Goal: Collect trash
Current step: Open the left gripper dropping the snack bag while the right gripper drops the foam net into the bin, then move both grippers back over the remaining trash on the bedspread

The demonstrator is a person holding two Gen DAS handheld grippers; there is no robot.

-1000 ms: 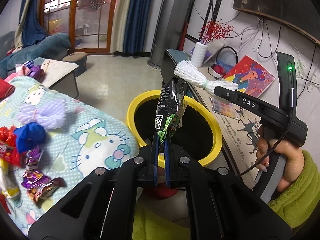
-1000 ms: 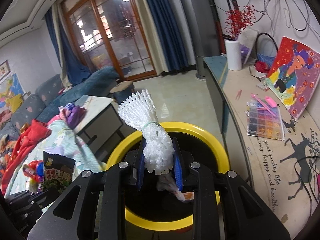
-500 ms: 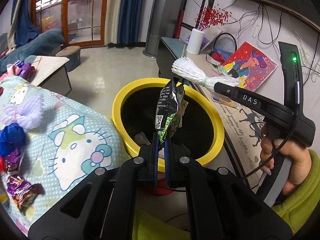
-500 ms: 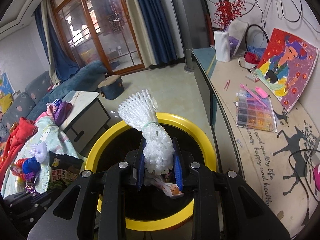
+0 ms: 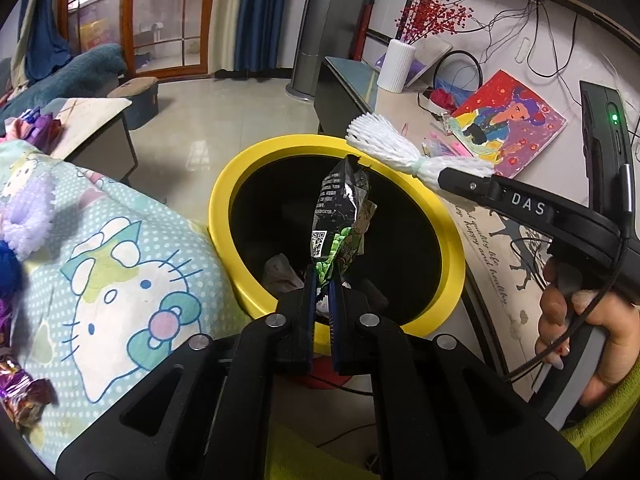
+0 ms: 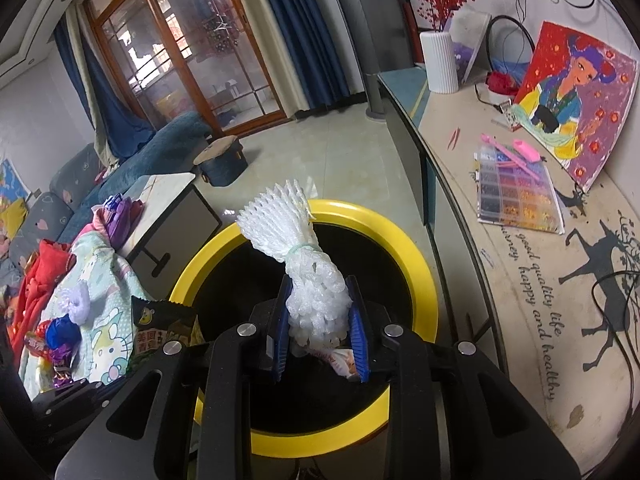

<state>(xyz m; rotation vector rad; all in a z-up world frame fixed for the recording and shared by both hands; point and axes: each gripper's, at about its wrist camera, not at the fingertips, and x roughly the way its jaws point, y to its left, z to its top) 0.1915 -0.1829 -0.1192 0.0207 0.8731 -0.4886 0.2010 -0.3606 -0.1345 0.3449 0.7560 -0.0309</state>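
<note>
A yellow-rimmed black bin [image 5: 224,200] stands below both grippers, with some wrappers at its bottom. My left gripper [image 5: 322,276] is shut on the lower end of a black and green snack wrapper [image 5: 340,208], which stands upright over the bin's mouth. My right gripper [image 6: 319,292] holds a white foam fruit net [image 6: 280,220] above the same bin [image 6: 416,264]. Its jaws are opening, and the net still sits between the blue pads, touching both. The net [image 5: 384,148] and the wrapper [image 6: 160,324] each show in the other wrist view.
A cartoon-cat cloth [image 5: 120,280] with several candy wrappers and a purple net lies left of the bin. A low sideboard [image 6: 520,280] with a painting, a bead box and a white vase [image 6: 440,60] runs along the right. A hand [image 5: 580,320] in a green sleeve grips the right tool.
Both grippers have sunk toward the bin, which now fills more of each view. The wrapper and the net stay in the jaws, and the right pads stand slightly wider.
</note>
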